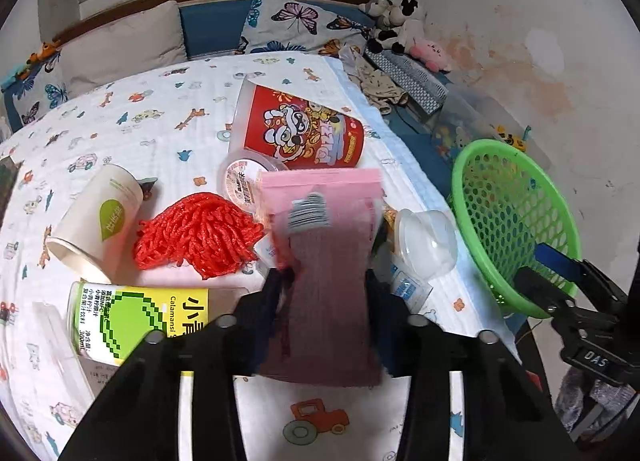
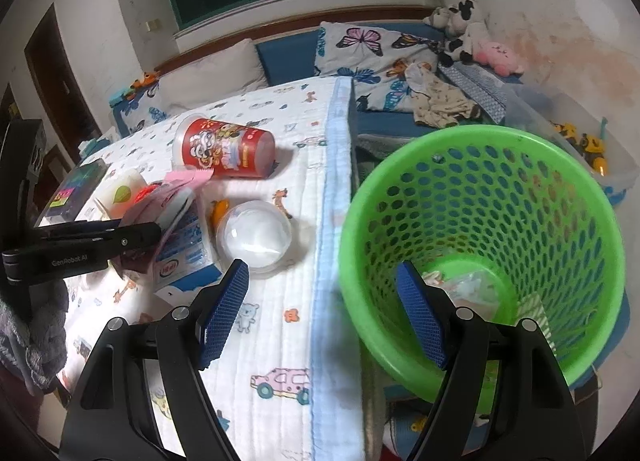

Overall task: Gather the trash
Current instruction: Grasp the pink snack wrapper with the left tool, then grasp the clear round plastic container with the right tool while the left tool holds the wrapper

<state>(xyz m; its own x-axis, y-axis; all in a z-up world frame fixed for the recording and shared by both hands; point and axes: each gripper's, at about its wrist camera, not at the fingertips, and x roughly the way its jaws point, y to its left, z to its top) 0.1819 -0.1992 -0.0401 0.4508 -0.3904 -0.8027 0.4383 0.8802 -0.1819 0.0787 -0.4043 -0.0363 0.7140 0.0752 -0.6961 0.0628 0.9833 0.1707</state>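
Observation:
My left gripper [image 1: 322, 281] is shut on a pink packet with a barcode [image 1: 328, 261] and holds it above the bed. Under and around it lie a red snack cup [image 1: 304, 129], a clear lidded tub [image 1: 244, 177], a red mesh net [image 1: 196, 237], a white paper cup [image 1: 96, 217], a yellow-green drink bottle [image 1: 136, 321] and a clear plastic dome [image 1: 426, 241]. The green basket [image 2: 480, 229] hangs at the bed's right edge, with some wrappers inside. My right gripper [image 2: 324, 313] is open, its right finger inside the basket's rim. The left gripper [image 2: 132, 239] also shows there with the packet.
A small milk carton [image 2: 184, 249] lies beside the dome [image 2: 254, 235]. A dark box [image 2: 76, 189] sits at the bed's left. Pillows [image 2: 372, 49], plush toys [image 2: 464, 29] and clothes [image 2: 436, 101] lie behind. A clear toy bin [image 2: 580, 141] stands right of the basket.

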